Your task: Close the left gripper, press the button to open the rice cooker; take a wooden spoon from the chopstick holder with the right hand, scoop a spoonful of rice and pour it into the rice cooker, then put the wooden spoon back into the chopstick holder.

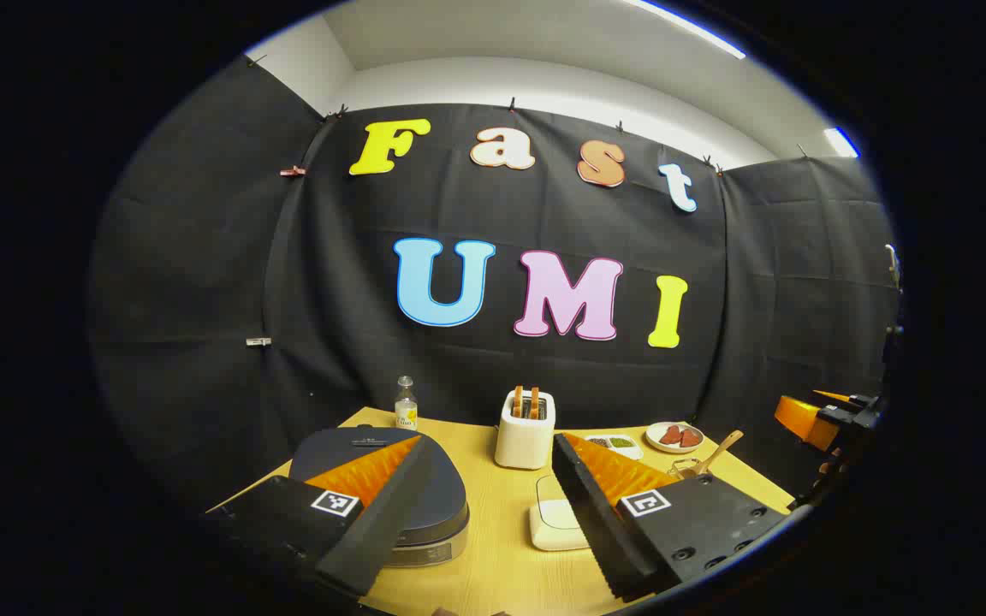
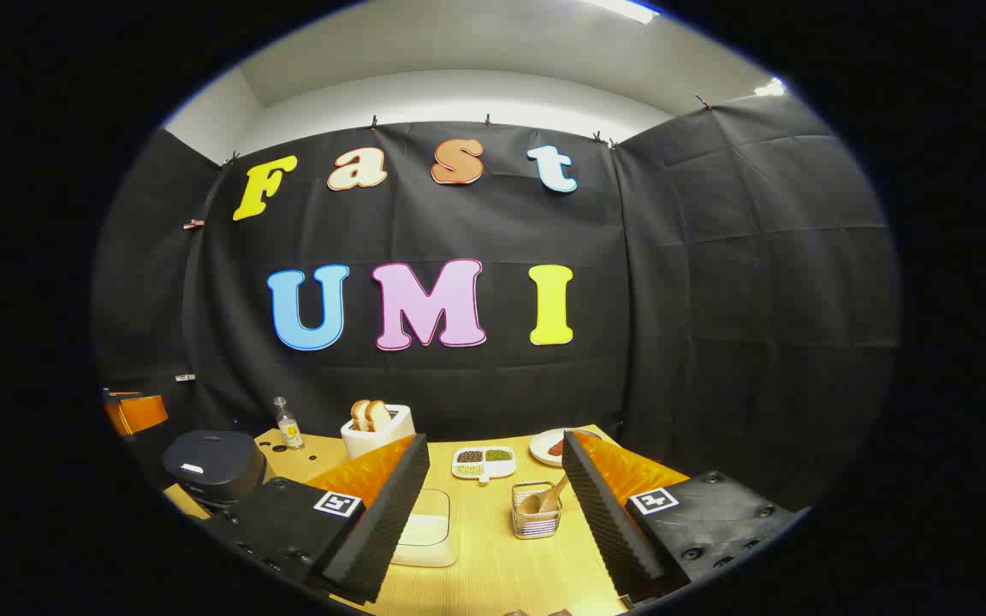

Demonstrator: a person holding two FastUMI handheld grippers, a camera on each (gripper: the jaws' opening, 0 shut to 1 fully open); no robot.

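Both hand-held grippers released, left gripper (image 1: 483, 513) jaws wide above closed dark-grey rice cooker (image 1: 424, 496) at bench's left edge, right gripper (image 2: 493, 513) facing wire chopstick holder (image 2: 536, 513) holding wooden spoon (image 2: 544, 499)

The wooden spoon (image 2: 547, 499) stands in the chopstick holder (image 2: 536, 520), right of the rice cooker (image 2: 212, 464).
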